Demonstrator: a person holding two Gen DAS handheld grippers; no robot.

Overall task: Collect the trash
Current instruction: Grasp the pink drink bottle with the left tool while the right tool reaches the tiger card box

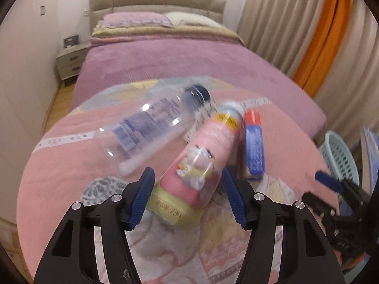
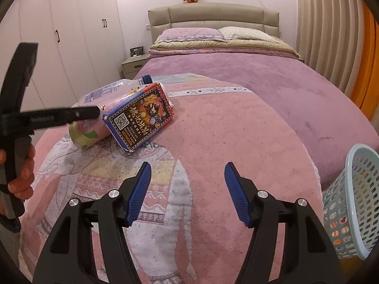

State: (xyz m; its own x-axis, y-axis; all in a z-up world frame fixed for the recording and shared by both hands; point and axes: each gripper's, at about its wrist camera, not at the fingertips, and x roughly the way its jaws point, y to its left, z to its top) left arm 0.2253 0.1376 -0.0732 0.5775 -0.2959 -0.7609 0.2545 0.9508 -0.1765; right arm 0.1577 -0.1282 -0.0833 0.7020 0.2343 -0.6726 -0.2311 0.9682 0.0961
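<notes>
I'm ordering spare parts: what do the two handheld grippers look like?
Both the left gripper and the right gripper have matte black plastic arms with cut-out slots, silver round pivot bolts, and ribbed blue finger pads.

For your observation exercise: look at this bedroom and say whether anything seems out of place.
Yes. Three pieces of litter lie heaped on the bed's pink towel: a clear bottle, a pink bottle on its side, and a printed carton leaning against it. They belong in the blue basket beside the bed.
</notes>
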